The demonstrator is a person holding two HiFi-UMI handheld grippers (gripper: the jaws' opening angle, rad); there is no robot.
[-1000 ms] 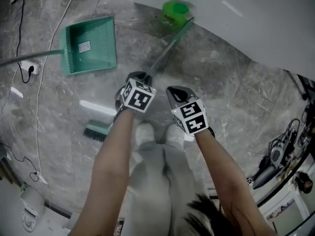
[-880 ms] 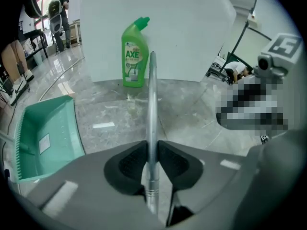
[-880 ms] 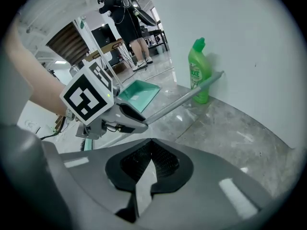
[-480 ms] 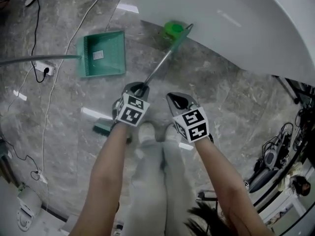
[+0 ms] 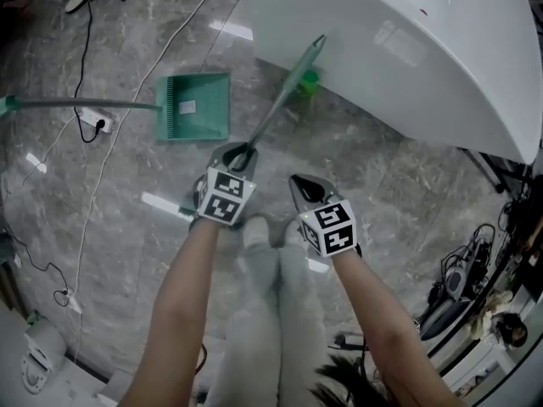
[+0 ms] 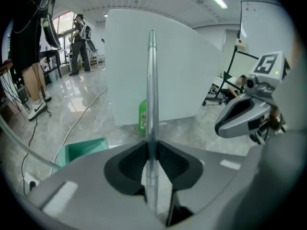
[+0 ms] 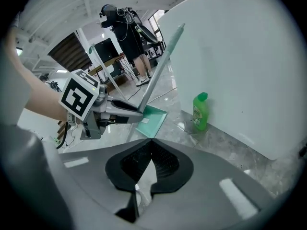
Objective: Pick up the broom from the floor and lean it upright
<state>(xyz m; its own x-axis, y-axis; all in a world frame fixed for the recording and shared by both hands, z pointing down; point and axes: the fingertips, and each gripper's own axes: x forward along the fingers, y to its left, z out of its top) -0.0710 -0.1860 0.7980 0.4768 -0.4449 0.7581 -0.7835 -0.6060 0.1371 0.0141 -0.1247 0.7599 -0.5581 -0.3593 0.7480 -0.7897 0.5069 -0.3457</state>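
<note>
In the head view, the left gripper is clenched on the grey handle of the broom. The handle rises slanted away from the person, and its green tip is in front of the white panel. The brush end is mostly hidden behind the gripper's cube. The right gripper hangs just beside it, not touching the broom. On the marble floor lie a green dustpan with a small white label, a green bottle at the foot of the panel, and a power strip with cables.

In the left gripper view, both pads press the broom from the sides. The bottle stands behind it. Its label has print, but it is probably too small to read.

In the right gripper view, the right gripper has its jaws closed together with nothing between them. The bottle stands against the panel, near the dustpan.
</note>
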